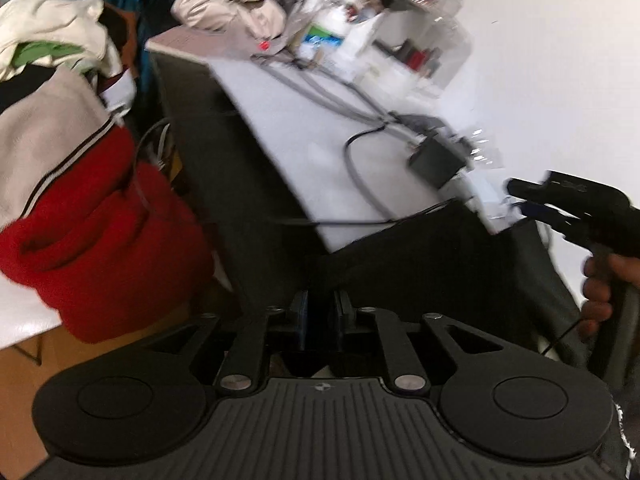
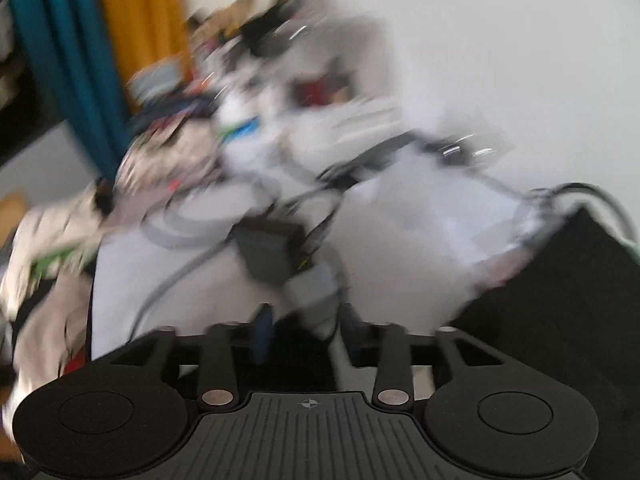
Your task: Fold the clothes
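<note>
Progress: I judge the folding barely begun; I see no garment laid flat or folded, only heaped clothes.
Clothes pile (image 1: 60, 128): it sits left of the white desk (image 1: 320, 152), with a red fleece (image 1: 100, 248) slumped at its near edge, a beige striped piece above it, cream and green ones behind.
Dark garment (image 1: 420, 248): black cloth hangs off the desk's near corner, just ahead of my left gripper (image 1: 320, 316).
Left gripper: fingers drawn narrow, a small gap between them; the dark cloth lies right in front, but I cannot tell whether any is pinched.
Right gripper (image 2: 304, 332): fingers stand moderately apart, nothing between them; it shows over the desk's right side in the left view. Its own picture is heavily blurred.
Desk clutter: cables and a black adapter (image 1: 436, 160) lie on the desk beyond the dark cloth.
Left to do: pick one garment, spread it, fold it; I judge all of that is still ahead.
</note>
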`<state>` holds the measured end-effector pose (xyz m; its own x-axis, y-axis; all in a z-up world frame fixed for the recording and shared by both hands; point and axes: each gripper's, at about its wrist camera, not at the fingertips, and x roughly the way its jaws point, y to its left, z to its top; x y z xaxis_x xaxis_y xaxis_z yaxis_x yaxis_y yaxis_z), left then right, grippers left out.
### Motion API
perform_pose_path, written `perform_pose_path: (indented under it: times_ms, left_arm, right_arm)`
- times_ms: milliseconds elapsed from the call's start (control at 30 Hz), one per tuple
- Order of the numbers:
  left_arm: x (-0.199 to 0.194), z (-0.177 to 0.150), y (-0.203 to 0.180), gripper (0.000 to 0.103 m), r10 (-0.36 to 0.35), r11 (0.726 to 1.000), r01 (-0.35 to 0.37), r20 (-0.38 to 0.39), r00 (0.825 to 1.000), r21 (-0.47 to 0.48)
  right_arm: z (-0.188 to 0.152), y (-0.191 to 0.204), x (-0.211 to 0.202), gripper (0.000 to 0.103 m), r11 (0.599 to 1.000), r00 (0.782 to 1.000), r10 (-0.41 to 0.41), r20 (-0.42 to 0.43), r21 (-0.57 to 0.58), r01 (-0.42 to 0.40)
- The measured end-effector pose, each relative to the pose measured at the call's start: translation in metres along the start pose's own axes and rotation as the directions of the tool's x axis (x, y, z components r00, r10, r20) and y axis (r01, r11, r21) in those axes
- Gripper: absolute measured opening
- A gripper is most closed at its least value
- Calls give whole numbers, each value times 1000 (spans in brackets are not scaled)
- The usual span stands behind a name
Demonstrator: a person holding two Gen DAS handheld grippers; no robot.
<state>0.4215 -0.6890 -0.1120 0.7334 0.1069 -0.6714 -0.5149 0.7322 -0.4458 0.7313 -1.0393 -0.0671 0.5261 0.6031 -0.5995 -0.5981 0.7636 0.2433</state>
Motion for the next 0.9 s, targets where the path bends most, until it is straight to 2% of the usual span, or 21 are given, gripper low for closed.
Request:
perform_pose_path:
  times_ms: [100,200,233,267,367,433,500,567,633,767,867,900]
  left_arm:
    - [-22,7,-7,18,-58,997,59,-16,998,54]
    - [-34,9,-9,39,-155,984,161,-76,985,75]
    - [-34,4,-12,46,-187,977,197,-112,976,86]
    - [-33,-2,-14,48,-218,968,234,-148,964,96]
    - [-32,-20,-21,48,-305,932,343,-257,917,116]
    - [-31,-31,-27,48,-356,902,414,-329,875,124]
    - [-25,-53,-37,48,-370,873,463,-415,831,150]
    - [-18,-72,-44,48,-364,863,484,-483,796,147]
    - [-8,-87,-48,48,-348,867,480,-526,776,134]
    - [4,-92,-47,48,-330,889,443,-510,794,114]
    - [11,-88,-49,48,-333,901,426,-494,803,85]
    - [14,-88,-52,48,-328,902,423,-497,803,87]
  right_arm:
    - [8,-26,-65,44,992,993,-60,104,117,48]
    - [-2,-56,-151,49,960,964,-166,209,257,110]
    - [-11,-65,-183,49,942,949,-207,238,311,127]
    - [-24,-73,-216,50,919,931,-251,263,368,144]
    - [-81,-92,-311,50,826,865,-401,302,528,198]
    - [-132,-95,-370,51,742,810,-510,290,625,244]
    - [-183,-93,-418,51,658,760,-596,259,700,278]
    - [-239,-86,-460,51,555,708,-676,205,773,307]
    - [-293,-76,-488,51,441,665,-735,134,840,317]
    - [-388,-56,-522,52,197,588,-808,-36,924,327]
    - [-433,-37,-534,52,61,513,-849,-123,943,327]
    - [-443,-32,-536,52,28,497,-857,-140,949,315]
